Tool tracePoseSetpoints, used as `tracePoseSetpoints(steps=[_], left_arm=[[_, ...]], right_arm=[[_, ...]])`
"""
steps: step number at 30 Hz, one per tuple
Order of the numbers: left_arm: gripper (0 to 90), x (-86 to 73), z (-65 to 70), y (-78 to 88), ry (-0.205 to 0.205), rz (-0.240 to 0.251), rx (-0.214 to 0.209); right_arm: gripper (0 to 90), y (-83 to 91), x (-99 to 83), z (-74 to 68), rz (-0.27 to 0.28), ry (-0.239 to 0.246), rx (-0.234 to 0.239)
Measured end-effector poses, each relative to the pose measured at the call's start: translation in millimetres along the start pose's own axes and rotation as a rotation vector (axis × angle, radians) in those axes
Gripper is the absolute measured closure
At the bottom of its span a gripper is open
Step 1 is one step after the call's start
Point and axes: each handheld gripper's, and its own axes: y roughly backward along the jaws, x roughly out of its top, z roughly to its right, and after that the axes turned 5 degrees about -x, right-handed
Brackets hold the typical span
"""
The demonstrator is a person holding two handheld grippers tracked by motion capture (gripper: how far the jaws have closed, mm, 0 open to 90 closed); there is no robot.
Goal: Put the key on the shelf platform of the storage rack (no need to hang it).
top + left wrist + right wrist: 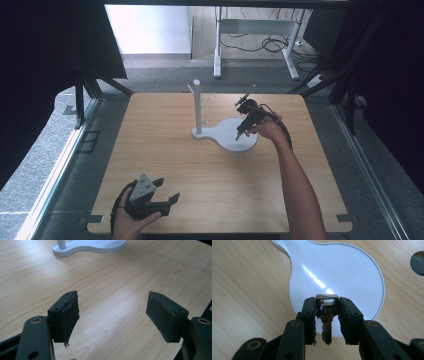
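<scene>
A white stand has a flat rounded base (235, 137) and an upright post with pegs (198, 102) at the table's far middle. My right gripper (240, 134) points down over that base (342, 275), shut on a silver key (327, 312) whose head sits between the pads and whose toothed blade hangs toward the camera. My left gripper (167, 197) rests near the table's front left edge, held in a hand, open with nothing between its pads (66, 315). The stand's base (92, 245) lies far ahead of it.
The wooden table (210, 175) has a round hole (417, 262) near the right gripper. A desk frame and cables (270, 45) stand on the floor beyond the table. Dark curtains hang at both sides.
</scene>
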Motion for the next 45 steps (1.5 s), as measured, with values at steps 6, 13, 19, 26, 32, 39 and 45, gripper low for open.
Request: tracePoseSetpoints(steps=[6, 13, 19, 26, 32, 39, 45], left_arm=[[26.6, -0.3, -0.6, 0.5, 0.002, 0.002, 0.002], [26.6, -0.6, -0.7, 0.6, 0.003, 0.002, 0.001], [26.6, -0.4, -1.0, 1.8, 0.003, 0.006, 0.003], [26.6, -0.6, -0.7, 0.1, 0.002, 0.002, 0.002], [26.6, -0.7, -1.0, 0.8, 0.002, 0.003, 0.002], [26.6, -0.9, -0.8, 0.2, 0.001, 0.0, 0.003], [26.6, -1.1, -1.0, 0.1, 0.001, -0.002, 0.003]], right_arm=[[68.0, -9.0, 5.6, -4.2, -0.005, 0.002, 0.004], [68.0, -15.0, 9.7, -7.1, -0.002, 0.006, 0.006], [68.0, -22.0, 9.1, -9.0, 0.0, 0.002, -0.006], [68.0, -28.6, 5.2, -6.8, -0.01, -0.004, -0.001], [68.0, -31.2, 2.0, -5.9, -0.031, -0.003, -0.006], [68.0, -36.5, -0.3, -6.2, -0.042, -0.005, -0.004], [68.0, -44.0, -2.7, -5.5, -0.046, -0.006, -0.011]])
